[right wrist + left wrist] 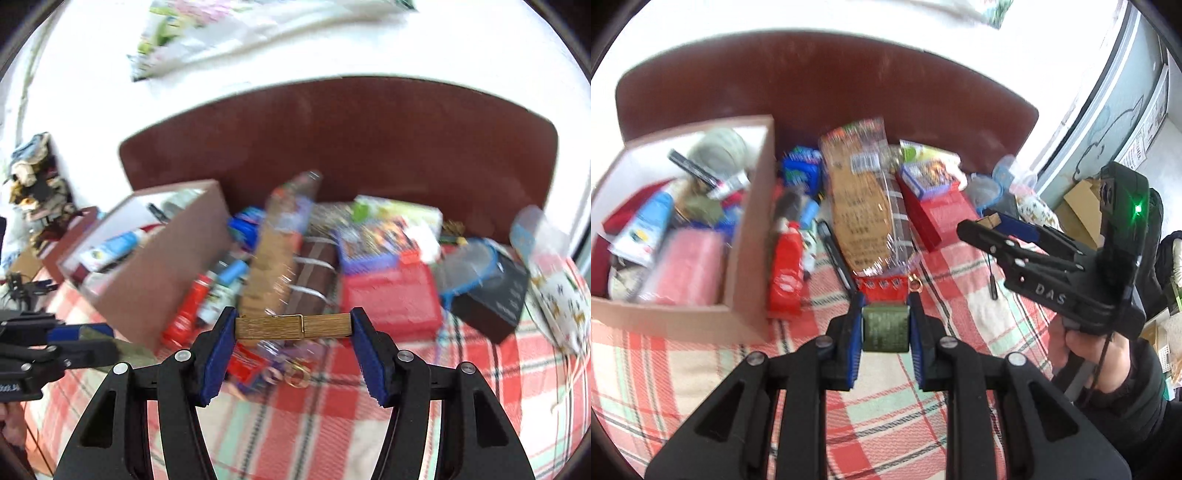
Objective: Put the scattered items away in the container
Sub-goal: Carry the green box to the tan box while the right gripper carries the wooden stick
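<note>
Both claws loaded, clear of the plaid cloth [295, 435].
Right gripper [293, 326] clenched endwise on light, stiff wooden clothespin [293, 326]; left gripper [885, 326] pinching small olive-green block [885, 328], box [750, 236] far left.

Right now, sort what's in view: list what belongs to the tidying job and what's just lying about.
Job:
- cardboard box
- green item in left gripper
- wooden clothespin in right gripper
- red tube, snack packet, red box on the plaid cloth

Lying about:
- brown headboard
- folded cardboard by the wall
</note>
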Tool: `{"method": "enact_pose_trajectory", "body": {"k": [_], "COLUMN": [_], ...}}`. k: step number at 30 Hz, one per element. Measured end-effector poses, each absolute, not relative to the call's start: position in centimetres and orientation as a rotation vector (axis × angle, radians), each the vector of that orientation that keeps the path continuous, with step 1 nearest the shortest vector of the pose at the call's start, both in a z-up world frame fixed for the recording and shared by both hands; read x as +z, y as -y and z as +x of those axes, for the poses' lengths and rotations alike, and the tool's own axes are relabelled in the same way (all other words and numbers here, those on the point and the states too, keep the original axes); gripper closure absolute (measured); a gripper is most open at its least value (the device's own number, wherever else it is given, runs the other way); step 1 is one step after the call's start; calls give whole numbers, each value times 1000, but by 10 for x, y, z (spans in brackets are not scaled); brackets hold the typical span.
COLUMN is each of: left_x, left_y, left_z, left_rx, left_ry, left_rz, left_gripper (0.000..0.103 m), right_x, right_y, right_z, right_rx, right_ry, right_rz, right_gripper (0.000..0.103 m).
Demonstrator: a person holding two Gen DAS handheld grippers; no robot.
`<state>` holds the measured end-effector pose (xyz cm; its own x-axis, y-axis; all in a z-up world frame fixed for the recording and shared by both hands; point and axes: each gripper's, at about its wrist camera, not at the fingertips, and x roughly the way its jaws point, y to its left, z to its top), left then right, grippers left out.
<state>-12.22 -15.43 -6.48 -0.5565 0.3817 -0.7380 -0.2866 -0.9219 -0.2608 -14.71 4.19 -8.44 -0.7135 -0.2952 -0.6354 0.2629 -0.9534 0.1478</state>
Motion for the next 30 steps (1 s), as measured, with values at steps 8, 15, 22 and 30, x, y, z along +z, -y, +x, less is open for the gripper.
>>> {"method": "enact_pose_trajectory", "body": {"k": [8, 15, 22, 30], "left_x": [-9, 20, 16, -13], "left_y": [204, 254, 303, 350], "left_z": [-136, -158, -187, -205], "left_rx": [2608, 2714, 2780, 2860], "left_ry": [162, 195, 230, 304], "left_rz": [-1112, -1063, -1105, -1201], "left_gripper": [81, 81, 81, 30], "right_x": [-41, -26, -38, -80], "right_y": [11, 62, 138, 193], "right_z": [-159, -194, -228, -245], "right_rx": [-2567, -2425, -2297, -2193], "right_ry": [48, 116, 45, -66], "right_rz": [850, 838, 894, 1013], "right_gripper": [41, 41, 40, 40]}}
